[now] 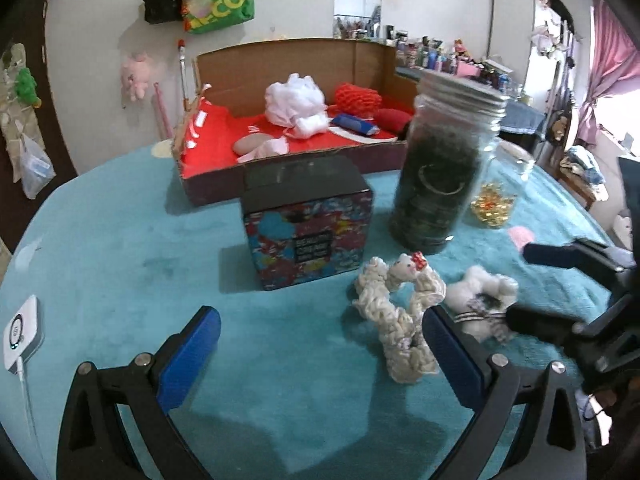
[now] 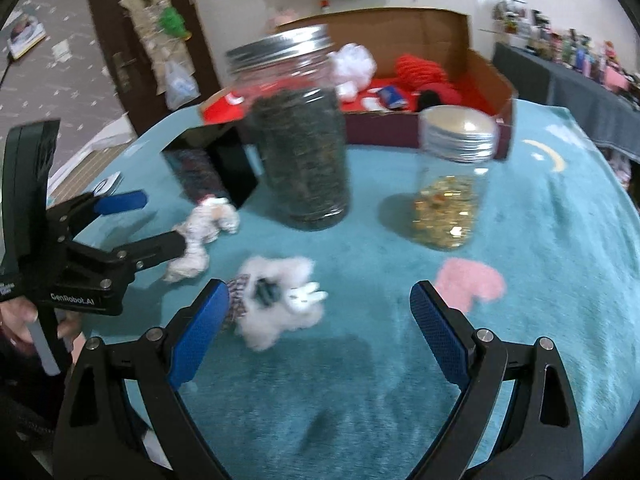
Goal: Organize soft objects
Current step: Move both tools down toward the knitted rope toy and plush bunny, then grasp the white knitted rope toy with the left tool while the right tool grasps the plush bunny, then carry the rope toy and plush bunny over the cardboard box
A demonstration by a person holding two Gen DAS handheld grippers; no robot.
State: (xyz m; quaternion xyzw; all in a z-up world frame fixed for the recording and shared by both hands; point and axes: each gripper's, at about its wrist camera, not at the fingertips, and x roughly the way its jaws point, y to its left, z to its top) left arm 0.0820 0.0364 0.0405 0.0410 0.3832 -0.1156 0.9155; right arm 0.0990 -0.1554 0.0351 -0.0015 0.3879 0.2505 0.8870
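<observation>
**Teal blanket: two soft toys loose, both tools empty**

Teal fleece blanket (image 1: 120, 248) covers the table; a cream crocheted scrunchie (image 1: 394, 312) lies just inside the right finger of the left gripper (image 1: 320, 340), its long axis running near to far; a white plush toy (image 2: 280, 300) lies immediately right of it, just inside the left finger of the right gripper (image 2: 320, 320). Both grippers stand wide open and hold nothing. The cardboard box (image 1: 280, 152) at the far side already contains a white pouf (image 1: 294, 98) and a red knit item (image 1: 358, 98); a dark-filled jar (image 1: 440, 176) and a patterned tin (image 1: 308, 224) stand between toys and box. Judgement: each toy sits off-centre toward the inner finger of its nearer tool; the left gripper must shift right to straddle the scrunchie across its narrow width.
</observation>
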